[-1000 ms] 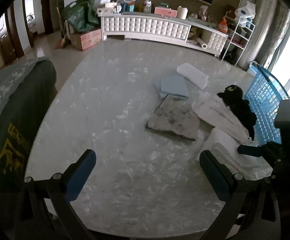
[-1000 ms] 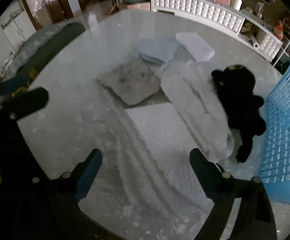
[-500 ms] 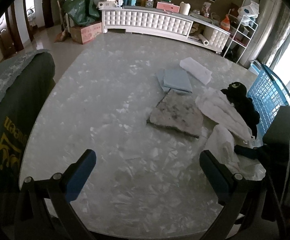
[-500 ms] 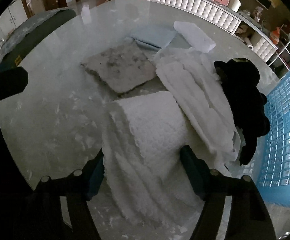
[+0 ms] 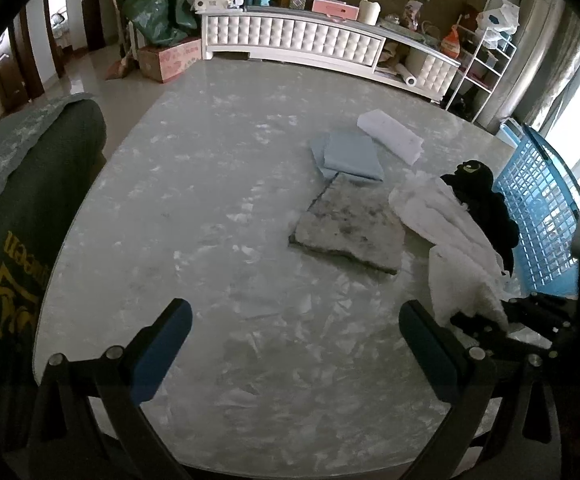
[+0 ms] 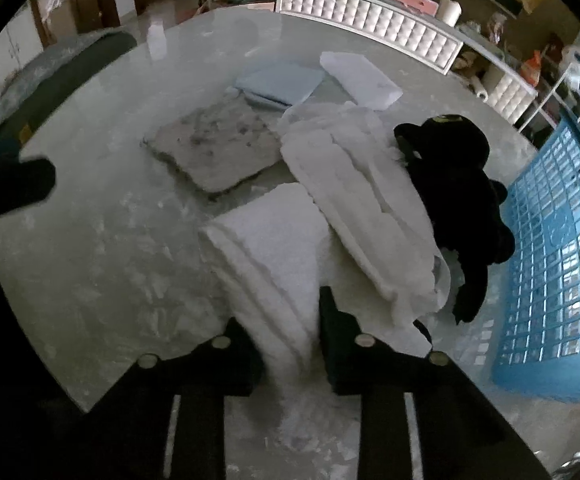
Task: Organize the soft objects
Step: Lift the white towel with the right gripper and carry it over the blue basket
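Note:
My right gripper [image 6: 288, 320] is shut on a white towel [image 6: 266, 248], bunched between its pads and lifted off the marble table [image 6: 90, 232]. Beyond it lie a white fluffy cloth [image 6: 354, 192], a black plush toy [image 6: 458, 184], a grey mat [image 6: 214, 140], folded light-blue cloth [image 6: 278, 82] and a white folded towel [image 6: 360, 80]. In the left wrist view, the left gripper [image 5: 296, 330] stands open over bare table. The held white towel [image 5: 464, 280] and the right gripper [image 5: 490, 322] show at the right of that view.
A blue plastic basket [image 6: 554, 248] stands at the table's right edge. A dark chair back [image 5: 22, 216] with gold lettering is at the left. A white quilted cabinet [image 5: 298, 40] with clutter runs along the far wall.
The right gripper's jaws have come together on the white towel, which has bunched up and risen from lying flat. The left gripper has stayed open.

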